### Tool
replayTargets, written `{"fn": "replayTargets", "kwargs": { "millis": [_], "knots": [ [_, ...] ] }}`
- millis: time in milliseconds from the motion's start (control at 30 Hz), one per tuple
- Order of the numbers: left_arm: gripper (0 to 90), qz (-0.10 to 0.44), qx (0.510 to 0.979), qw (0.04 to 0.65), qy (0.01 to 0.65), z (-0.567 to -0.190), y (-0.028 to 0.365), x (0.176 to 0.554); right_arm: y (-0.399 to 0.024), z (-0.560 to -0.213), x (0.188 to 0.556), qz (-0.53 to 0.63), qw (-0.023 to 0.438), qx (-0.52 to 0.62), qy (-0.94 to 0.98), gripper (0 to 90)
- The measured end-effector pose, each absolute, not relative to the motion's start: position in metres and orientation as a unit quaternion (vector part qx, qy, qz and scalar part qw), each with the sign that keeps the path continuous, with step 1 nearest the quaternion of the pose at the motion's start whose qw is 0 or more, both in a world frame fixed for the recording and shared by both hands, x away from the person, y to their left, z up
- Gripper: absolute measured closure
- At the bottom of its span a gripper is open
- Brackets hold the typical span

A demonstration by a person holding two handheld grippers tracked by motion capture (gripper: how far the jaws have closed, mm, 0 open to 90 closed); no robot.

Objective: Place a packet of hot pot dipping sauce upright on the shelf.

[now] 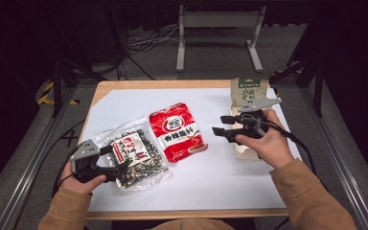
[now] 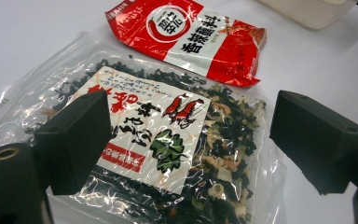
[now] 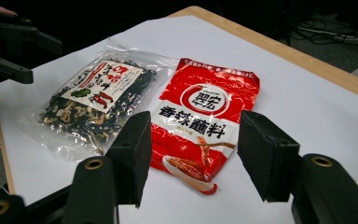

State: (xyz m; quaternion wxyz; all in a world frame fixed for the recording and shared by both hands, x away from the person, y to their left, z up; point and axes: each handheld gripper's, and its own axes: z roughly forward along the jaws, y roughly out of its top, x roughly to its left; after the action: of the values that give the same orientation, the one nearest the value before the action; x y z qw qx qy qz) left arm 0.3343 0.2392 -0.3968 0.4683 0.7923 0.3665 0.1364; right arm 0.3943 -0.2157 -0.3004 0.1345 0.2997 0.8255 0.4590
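Both grippers over packets on the table point(image 1: 249, 187).
Left gripper point(image 1: 117, 165) fingers wide above the seaweed bag point(image 2: 168, 154); right gripper point(image 1: 220, 125) fingers wide, aimed at the red packet point(image 3: 205, 116).

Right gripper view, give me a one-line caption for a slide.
Open right gripper faces a red seasoning packet on the white sheet, beside a clear bag of dried seaweed mix.
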Motion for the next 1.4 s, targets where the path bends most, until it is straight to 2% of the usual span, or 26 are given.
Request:
{"fn": "replayTargets", "kwargs": {
  "millis": [733, 1033, 1400],
  "knots": [
    [12.8, 0.146, 0.787, 0.463, 0.381, -0.398, 0.249, 0.324, -0.171, -0.366, 0.432, 0.418, 0.119, 0.338, 0.835, 41.7],
    [12.6, 0.146, 0.788, 0.462, 0.379, -0.399, 0.248, 0.325, -0.16, -0.391, 0.444, 0.404, 0.114, 0.352, 0.837, 37.7],
    [12.7, 0.147, 0.792, 0.46, 0.373, -0.399, 0.247, 0.325, -0.156, -0.415, 0.46, 0.37, 0.105, 0.388, 0.838, 38.0]
  ]
}}
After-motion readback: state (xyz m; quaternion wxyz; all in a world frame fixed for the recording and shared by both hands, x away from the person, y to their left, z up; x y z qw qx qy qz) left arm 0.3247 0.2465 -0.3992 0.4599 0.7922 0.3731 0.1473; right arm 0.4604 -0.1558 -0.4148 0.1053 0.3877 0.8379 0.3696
